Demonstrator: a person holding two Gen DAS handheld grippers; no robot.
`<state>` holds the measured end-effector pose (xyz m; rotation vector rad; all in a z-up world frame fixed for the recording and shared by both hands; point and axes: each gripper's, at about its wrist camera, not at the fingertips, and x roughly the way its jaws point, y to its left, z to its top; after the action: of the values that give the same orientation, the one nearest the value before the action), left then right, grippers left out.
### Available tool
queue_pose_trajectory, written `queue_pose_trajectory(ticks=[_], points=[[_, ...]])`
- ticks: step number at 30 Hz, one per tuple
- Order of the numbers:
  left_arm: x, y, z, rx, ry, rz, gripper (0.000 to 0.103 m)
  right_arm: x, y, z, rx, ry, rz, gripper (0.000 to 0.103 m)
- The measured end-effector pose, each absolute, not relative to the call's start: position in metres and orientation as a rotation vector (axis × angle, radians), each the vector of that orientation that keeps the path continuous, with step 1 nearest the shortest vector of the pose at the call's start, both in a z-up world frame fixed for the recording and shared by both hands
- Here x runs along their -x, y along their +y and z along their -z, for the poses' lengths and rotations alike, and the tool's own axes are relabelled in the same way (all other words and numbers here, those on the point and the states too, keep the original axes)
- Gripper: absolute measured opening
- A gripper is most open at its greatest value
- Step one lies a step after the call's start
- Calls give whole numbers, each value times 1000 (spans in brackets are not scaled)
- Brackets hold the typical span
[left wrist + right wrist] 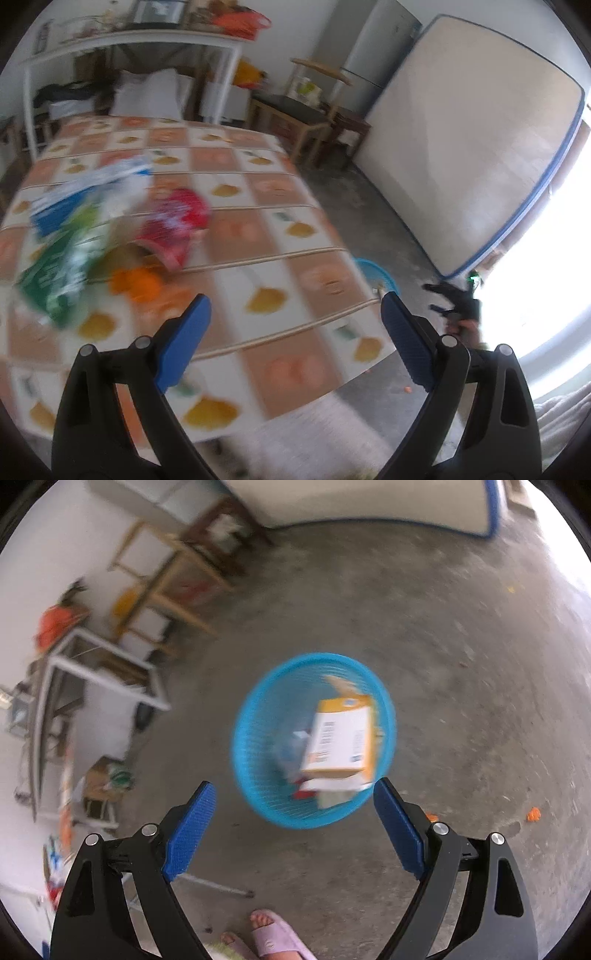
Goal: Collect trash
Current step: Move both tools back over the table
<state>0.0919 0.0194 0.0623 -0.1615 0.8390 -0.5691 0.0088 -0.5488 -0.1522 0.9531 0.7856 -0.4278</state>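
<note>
On the fruit-patterned tablecloth (258, 206) lies blurred trash: a blue-and-white packet (81, 192), a green packet (62, 273), a red wrapper (177, 225) and orange peel (136, 284). My left gripper (295, 299) hovers open over the table's near right part, to the right of the pile, with nothing between its fingers. A blue basket (258, 709) stands on the concrete floor and holds an orange-and-white box (343, 738) on other scraps. My right gripper (294, 784) hangs open above the basket's near rim, empty. The basket (380, 275) peeks out past the table's right edge.
A mattress (472, 155) leans on the wall at right, with a fridge (376, 48) and wooden furniture (310, 122) behind the table. A white shelf frame (129, 40) stands at the back left. Orange bits (533, 814) lie on the floor. A foot in a pink slipper (273, 934) stands near the basket.
</note>
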Motion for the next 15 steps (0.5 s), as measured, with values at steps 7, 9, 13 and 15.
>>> queue_pose_trajectory(ticks=[7, 9, 13, 15], points=[[-59, 91, -47, 197, 828, 396, 89, -19, -455, 59, -780, 728, 164, 85], [-53, 109, -39, 210, 824, 352, 89, -26, -428, 37, -731, 727, 90, 85], [-42, 132, -28, 236, 819, 305, 89, -44, -362, -7, -593, 713, -61, 85], [-39, 140, -23, 242, 816, 287, 89, -55, -327, -22, -540, 717, -135, 85]])
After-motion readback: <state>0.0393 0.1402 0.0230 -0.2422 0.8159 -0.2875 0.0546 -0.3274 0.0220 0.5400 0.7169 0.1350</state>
